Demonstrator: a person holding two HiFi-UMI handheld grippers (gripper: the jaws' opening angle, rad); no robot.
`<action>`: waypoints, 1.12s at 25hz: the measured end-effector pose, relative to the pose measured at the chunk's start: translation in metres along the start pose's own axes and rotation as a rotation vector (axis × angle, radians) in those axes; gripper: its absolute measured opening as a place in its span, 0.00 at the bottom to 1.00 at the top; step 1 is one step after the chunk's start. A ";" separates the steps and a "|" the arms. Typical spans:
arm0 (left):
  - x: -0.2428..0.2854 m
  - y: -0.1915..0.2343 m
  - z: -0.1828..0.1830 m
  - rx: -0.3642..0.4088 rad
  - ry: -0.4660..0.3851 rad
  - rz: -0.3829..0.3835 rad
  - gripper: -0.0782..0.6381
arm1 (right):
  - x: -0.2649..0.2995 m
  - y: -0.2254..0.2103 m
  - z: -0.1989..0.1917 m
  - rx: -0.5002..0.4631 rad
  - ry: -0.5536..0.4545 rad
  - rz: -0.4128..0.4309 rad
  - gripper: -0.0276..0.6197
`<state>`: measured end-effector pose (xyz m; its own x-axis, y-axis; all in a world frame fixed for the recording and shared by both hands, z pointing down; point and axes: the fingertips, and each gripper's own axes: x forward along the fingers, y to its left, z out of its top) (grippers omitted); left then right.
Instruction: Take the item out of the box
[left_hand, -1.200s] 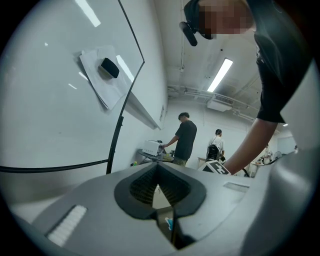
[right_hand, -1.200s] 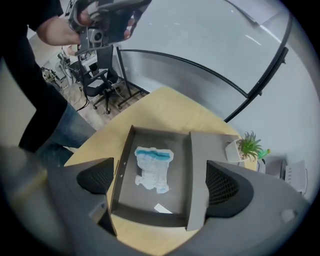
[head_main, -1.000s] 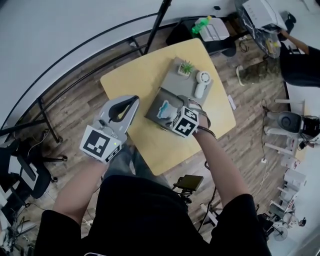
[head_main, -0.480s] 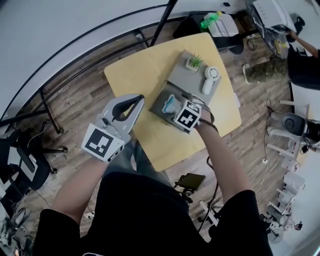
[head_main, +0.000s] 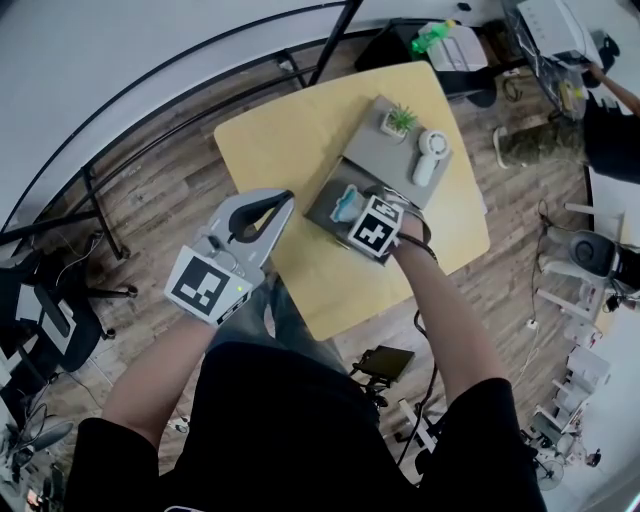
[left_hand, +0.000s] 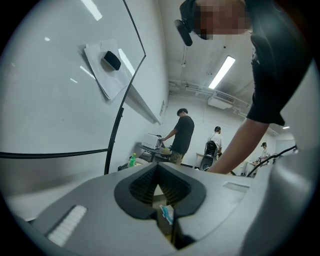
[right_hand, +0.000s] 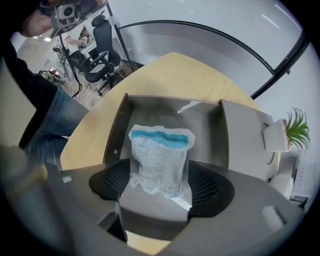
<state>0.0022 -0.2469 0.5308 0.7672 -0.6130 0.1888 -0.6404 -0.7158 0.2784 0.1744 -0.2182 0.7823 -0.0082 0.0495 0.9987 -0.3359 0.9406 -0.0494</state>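
Note:
A grey open box (head_main: 322, 208) lies on the yellow table (head_main: 290, 130). Inside it is a crumpled clear packet with a blue band (head_main: 347, 203). My right gripper (head_main: 358, 208) reaches down into the box. In the right gripper view the packet (right_hand: 160, 155) stands between the two dark pads (right_hand: 112, 182), and the right gripper (right_hand: 161, 186) is closing around it without a clear squeeze. The box wall (right_hand: 120, 125) rises to the left. My left gripper (head_main: 285, 197) hangs off the table's near-left edge, its fingertips together and nothing held; in the left gripper view the left gripper (left_hand: 157, 167) points at the room.
Behind the box lies a grey lid or tray (head_main: 385, 150) with a small potted plant (head_main: 400, 120) and a white handheld device (head_main: 432, 155). The plant (right_hand: 295, 127) shows at the right. A green bottle (head_main: 432, 38) sits beyond the table. People stand far off (left_hand: 182, 132).
The head camera has shifted a little, so the table sits higher and further right. The right gripper has stayed over the box and packet. The left gripper has hardly moved.

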 end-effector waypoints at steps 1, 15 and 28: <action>0.000 0.000 0.000 0.001 0.000 -0.001 0.11 | 0.001 0.000 -0.001 0.003 0.005 0.000 0.60; 0.000 -0.007 0.000 0.002 0.001 -0.017 0.11 | 0.005 0.006 -0.001 0.029 0.014 -0.024 0.31; -0.003 -0.013 0.002 -0.001 -0.007 -0.020 0.11 | 0.002 0.005 -0.003 0.082 -0.006 -0.056 0.21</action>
<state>0.0086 -0.2363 0.5248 0.7794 -0.6011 0.1768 -0.6252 -0.7274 0.2830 0.1757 -0.2124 0.7842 0.0073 -0.0045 1.0000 -0.4122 0.9111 0.0071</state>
